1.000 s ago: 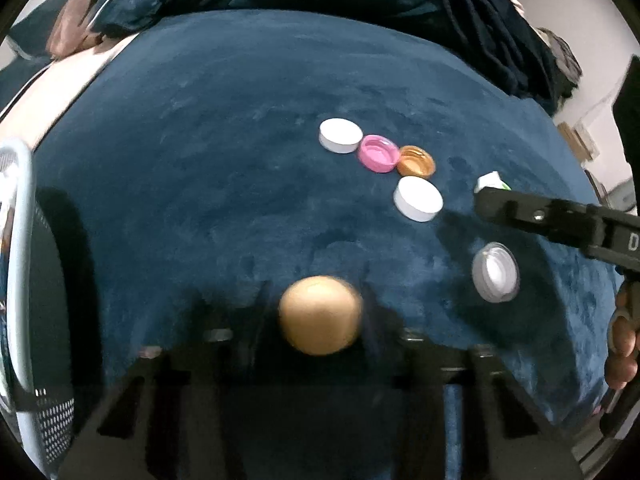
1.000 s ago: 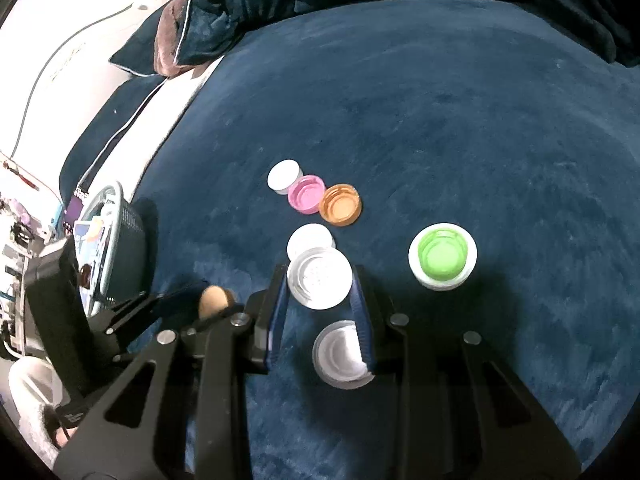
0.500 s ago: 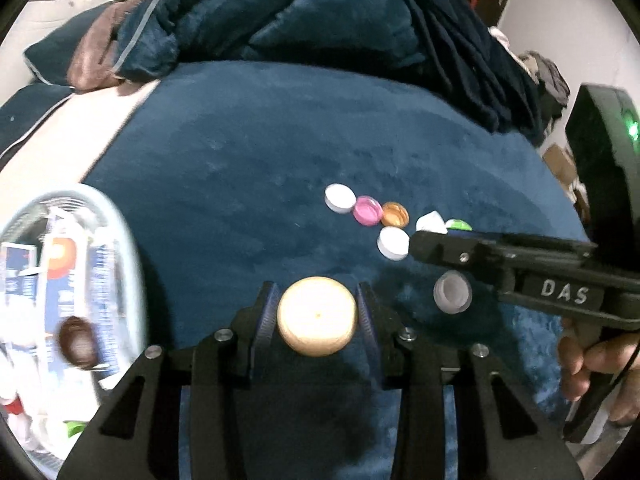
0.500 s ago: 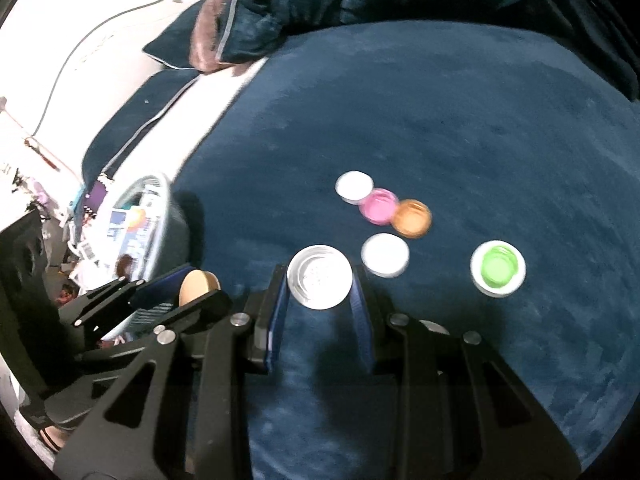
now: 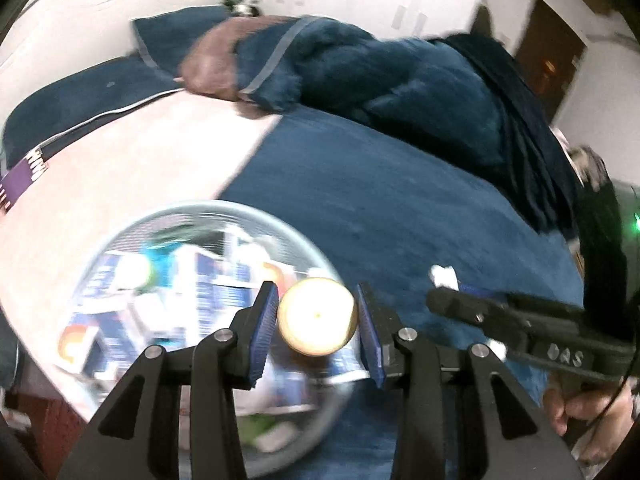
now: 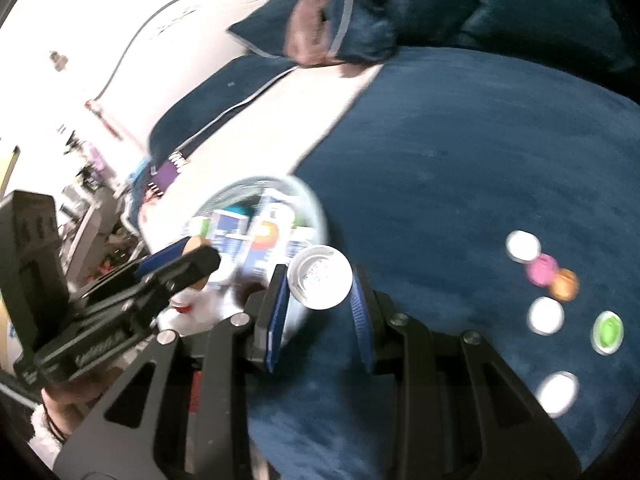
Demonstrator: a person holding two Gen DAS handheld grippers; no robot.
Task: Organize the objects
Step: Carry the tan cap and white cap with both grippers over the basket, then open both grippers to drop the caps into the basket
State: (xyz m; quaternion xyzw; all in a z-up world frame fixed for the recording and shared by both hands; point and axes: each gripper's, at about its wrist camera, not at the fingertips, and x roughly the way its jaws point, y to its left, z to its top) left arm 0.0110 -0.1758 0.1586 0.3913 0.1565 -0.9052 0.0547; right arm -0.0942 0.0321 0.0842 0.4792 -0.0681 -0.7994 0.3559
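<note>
My left gripper (image 5: 317, 320) is shut on a gold cap (image 5: 317, 316) and hangs over the right side of a round mesh basket (image 5: 192, 210) filled with packets. My right gripper (image 6: 319, 286) is shut on a clear round lid (image 6: 320, 278), just right of the same basket (image 6: 312, 204). In the right wrist view the left gripper (image 6: 192, 256) reaches in from the left over the basket. Several caps stay on the blue blanket (image 6: 460, 152): a white cap (image 6: 522, 246), a pink cap (image 6: 542, 270), an orange cap (image 6: 564, 284) and a green-and-white lid (image 6: 608, 332).
A heap of dark blue bedding (image 5: 400, 72) lies at the back of the bed. Pale sheet (image 5: 100, 184) shows left of the blanket. The right gripper's body (image 5: 540, 336) and a hand (image 5: 576, 412) fill the right of the left wrist view. Cluttered shelves (image 6: 80, 200) stand at the far left.
Both grippers rose and swung left from the caps toward the basket, each keeping its cap. The basket now lies under the left gripper, and the caps have slid to the right edge.
</note>
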